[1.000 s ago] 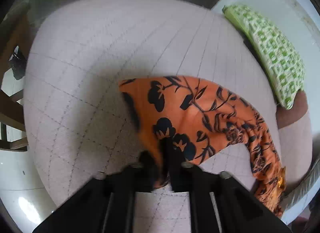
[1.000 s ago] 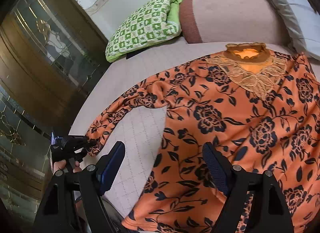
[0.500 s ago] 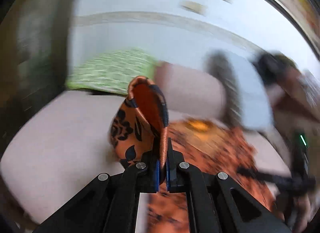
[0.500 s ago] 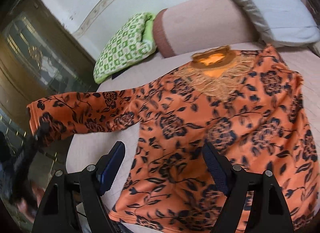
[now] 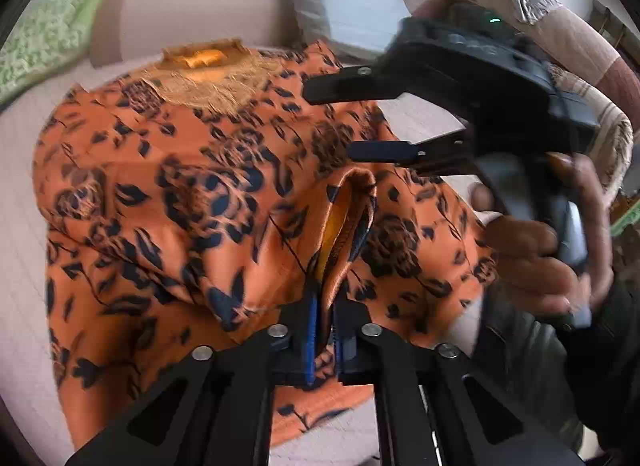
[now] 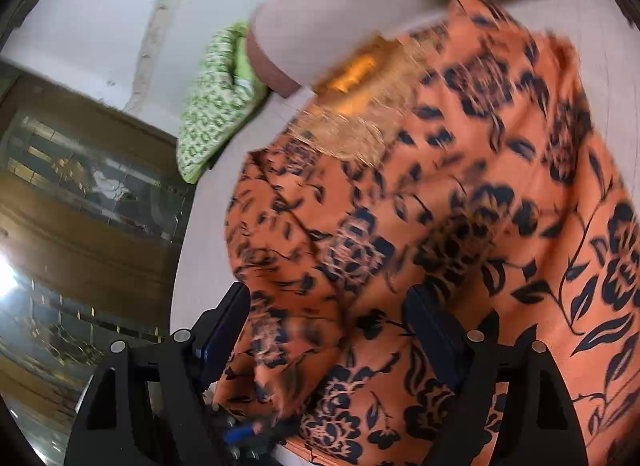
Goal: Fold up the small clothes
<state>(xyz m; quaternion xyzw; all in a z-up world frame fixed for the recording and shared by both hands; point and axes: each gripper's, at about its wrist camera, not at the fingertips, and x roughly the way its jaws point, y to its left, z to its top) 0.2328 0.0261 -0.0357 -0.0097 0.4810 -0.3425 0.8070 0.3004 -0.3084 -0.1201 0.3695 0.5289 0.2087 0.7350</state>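
Bed (image 5: 24,201) carries orange blouse (image 5: 192,193) – cuff in left hand-held gripper (image 5: 325,330), jaws opening.

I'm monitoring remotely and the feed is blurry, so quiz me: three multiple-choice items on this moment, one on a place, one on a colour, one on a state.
1. Where does the garment's gold-trimmed neckline point?
A. Toward the bolster
B. Toward the wooden cabinet
C. Off the bed edge

2. What colours is the garment?
A. Green and white check
B. Orange with dark flowers
C. Plain grey

3. How does the right gripper stand?
A. Clamped on a sleeve
B. Jaws wide, nothing gripped
C. Out of sight

Answers:
1 A: the neckline lies just before the pinkish bolster.
2 B: the garment is orange with dark flowers.
3 B: the right gripper hovers over the cloth, jaws apart.
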